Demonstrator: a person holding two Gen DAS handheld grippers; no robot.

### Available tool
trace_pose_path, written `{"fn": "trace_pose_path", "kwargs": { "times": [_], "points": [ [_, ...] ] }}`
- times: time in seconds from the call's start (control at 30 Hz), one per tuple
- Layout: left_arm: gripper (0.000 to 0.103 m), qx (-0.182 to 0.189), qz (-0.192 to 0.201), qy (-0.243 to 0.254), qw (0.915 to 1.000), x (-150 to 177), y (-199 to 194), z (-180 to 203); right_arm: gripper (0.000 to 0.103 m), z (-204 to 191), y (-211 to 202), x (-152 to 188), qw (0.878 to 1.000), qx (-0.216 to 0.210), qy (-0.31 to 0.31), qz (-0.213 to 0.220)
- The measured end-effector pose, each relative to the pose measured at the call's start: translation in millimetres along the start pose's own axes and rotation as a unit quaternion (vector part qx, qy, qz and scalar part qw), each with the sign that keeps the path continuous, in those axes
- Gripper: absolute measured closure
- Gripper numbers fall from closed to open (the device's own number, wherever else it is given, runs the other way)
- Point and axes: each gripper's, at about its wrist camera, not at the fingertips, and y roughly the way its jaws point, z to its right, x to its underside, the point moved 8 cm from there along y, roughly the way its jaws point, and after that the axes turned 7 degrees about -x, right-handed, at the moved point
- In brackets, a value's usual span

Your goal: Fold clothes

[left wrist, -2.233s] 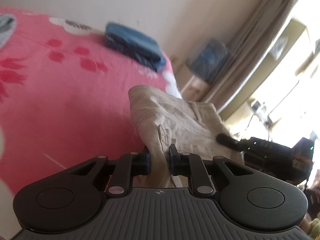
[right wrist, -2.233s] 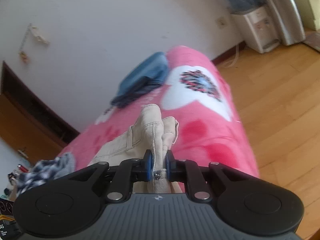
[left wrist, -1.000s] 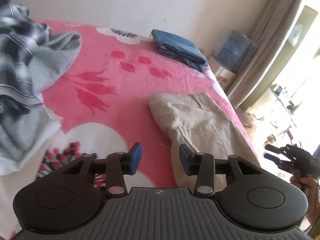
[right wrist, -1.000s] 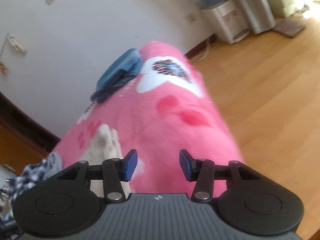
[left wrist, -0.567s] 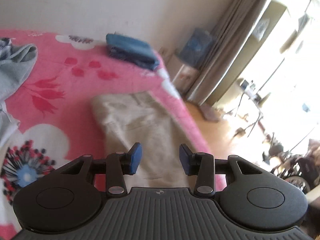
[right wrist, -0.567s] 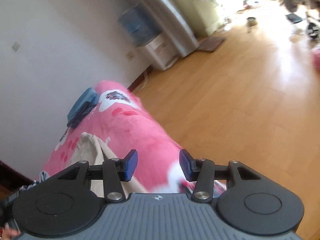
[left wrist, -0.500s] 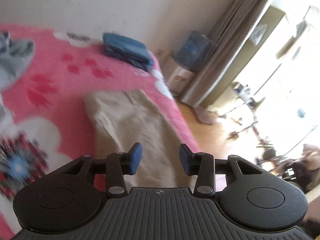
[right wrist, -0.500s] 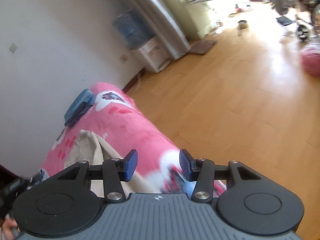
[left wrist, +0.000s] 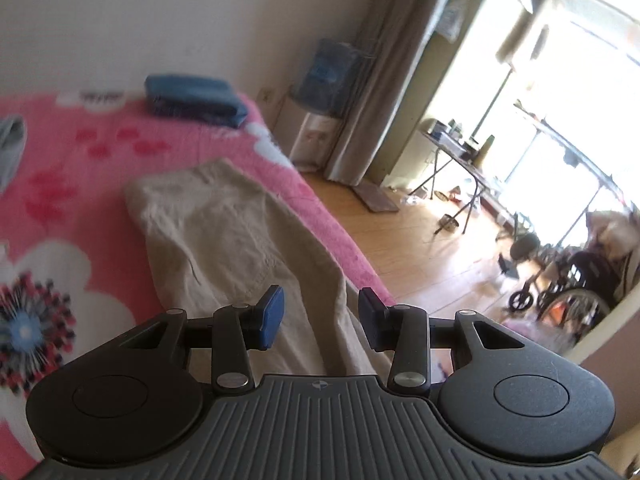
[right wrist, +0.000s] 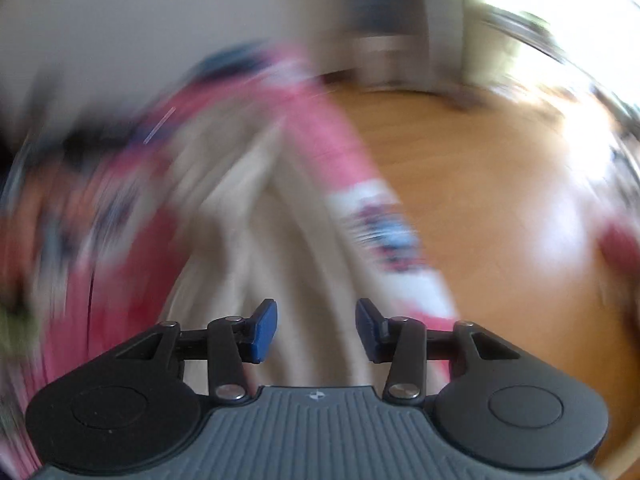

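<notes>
Lying: the beige trousers [left wrist: 224, 236] are seen stretched long across the middle of the left wrist view, on the pink flowered bed [left wrist: 60, 184], close to its floor-side edge; whether they are doubled leg on leg cannot be told.
Left gripper [left wrist: 321, 322]: it is held above the lower end of the trousers, jaws released and parted, nothing between them.
Right gripper [right wrist: 316, 330]: jaws are likewise spread and empty; pale cloth is made out behind them, but this view is heavily smeared.
Folded pile: a blue folded garment [left wrist: 196, 100] is seen at the upper left, at the far end of the bed.
Other cloth: a grey garment [left wrist: 10, 148] is cut off by the left edge.
Handling: the trousers are judged soft, limp and light, with slightly stiffer seams and hems; sagging is to be expected if lifted at one point.
Hold: two spread points on one short end, at hem or waistband corners, are judged best.
</notes>
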Motion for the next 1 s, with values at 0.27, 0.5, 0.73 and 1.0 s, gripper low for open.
{"fn": "trace_pose_path", "kwargs": {
  "times": [0.27, 0.5, 0.73, 1.0],
  "points": [
    [0.062, -0.01, -0.02, 0.08, 0.9966, 22.8, -0.8, 31.2, 0.063, -62.7, 96.3, 74.2, 0.967, 0.014, -0.25, -0.051],
    [0.062, -0.036, -0.044, 0.129, 0.99, 51.8, 0.9, 35.2, 0.099, -53.8, 115.9, 105.0, 0.958, 0.03, -0.284, -0.025],
    [0.062, -0.052, -0.047, 0.124, 0.9898, 46.6, 0.6, 36.9, 0.1, -68.6, 72.6, 84.1, 0.963, -0.089, -0.255, -0.021],
    [0.062, -0.074, -0.059, 0.123, 0.9879, 61.5, 26.9, 44.5, 0.086, -75.9, 113.9, 100.3, 0.937, -0.15, -0.302, -0.089]
  ]
}}
